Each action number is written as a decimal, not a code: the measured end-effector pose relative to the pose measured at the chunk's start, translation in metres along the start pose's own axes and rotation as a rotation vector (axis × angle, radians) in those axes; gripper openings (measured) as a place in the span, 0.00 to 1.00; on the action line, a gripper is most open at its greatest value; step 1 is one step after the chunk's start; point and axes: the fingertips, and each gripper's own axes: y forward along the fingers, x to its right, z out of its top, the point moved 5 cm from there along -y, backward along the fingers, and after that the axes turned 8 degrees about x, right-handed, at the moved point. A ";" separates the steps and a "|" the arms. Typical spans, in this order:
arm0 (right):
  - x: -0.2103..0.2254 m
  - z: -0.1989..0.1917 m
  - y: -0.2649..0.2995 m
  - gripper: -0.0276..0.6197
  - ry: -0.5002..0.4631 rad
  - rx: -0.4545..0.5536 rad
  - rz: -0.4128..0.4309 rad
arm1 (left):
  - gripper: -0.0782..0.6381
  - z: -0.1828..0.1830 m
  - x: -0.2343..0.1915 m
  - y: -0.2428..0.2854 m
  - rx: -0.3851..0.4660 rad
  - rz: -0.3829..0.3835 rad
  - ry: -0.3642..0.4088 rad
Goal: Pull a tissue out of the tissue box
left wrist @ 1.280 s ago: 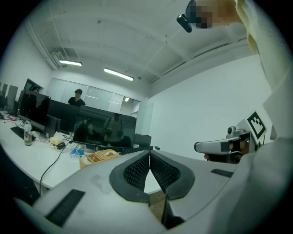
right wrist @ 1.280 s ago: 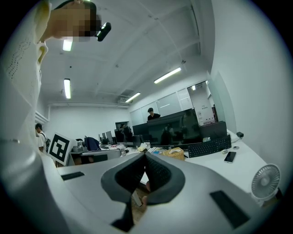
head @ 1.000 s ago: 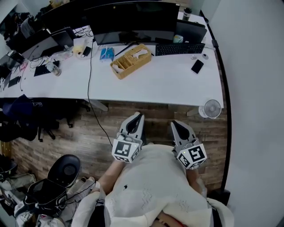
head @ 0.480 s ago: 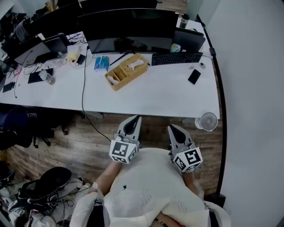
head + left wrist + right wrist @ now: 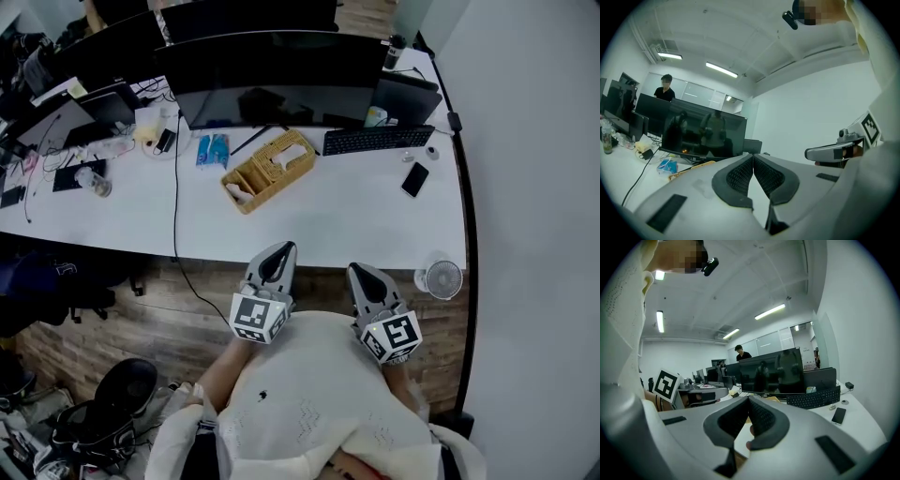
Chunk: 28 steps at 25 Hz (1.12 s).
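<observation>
The tissue box (image 5: pixel 265 172) is a woven tan holder lying at an angle on the white desk (image 5: pixel 356 216), with a white tissue (image 5: pixel 290 150) poking from its far end. Both grippers are held close to the person's body, short of the desk's near edge. My left gripper (image 5: pixel 284 247) points toward the desk, its jaws pressed together with nothing between them (image 5: pixel 753 157). My right gripper (image 5: pixel 354 270) is beside it, also shut and empty (image 5: pixel 749 400). In the left gripper view a sliver of the box (image 5: pixel 689 169) shows past the jaws.
A wide dark monitor (image 5: pixel 272 89) stands behind the box, with a keyboard (image 5: pixel 378 140) and a phone (image 5: pixel 413 179) to the right. A blue packet (image 5: pixel 211 150) lies left of the box. A small fan (image 5: pixel 439 278) and an office chair (image 5: pixel 122 394) are on the wooden floor.
The desk has come closer and lower in the head view, as the person moved toward it. Both grippers stayed shut and shifted slightly forward.
</observation>
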 end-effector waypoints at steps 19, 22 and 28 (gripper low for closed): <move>0.021 0.011 0.135 0.04 -0.002 -0.033 -0.047 | 0.13 0.003 -0.112 0.082 -0.051 -0.055 0.015; 0.023 0.011 0.151 0.04 0.004 -0.041 -0.055 | 0.13 0.000 -0.126 0.088 -0.068 -0.054 0.017; 0.026 0.009 0.175 0.04 0.015 -0.051 -0.080 | 0.13 -0.014 -0.150 0.097 -0.108 -0.060 0.003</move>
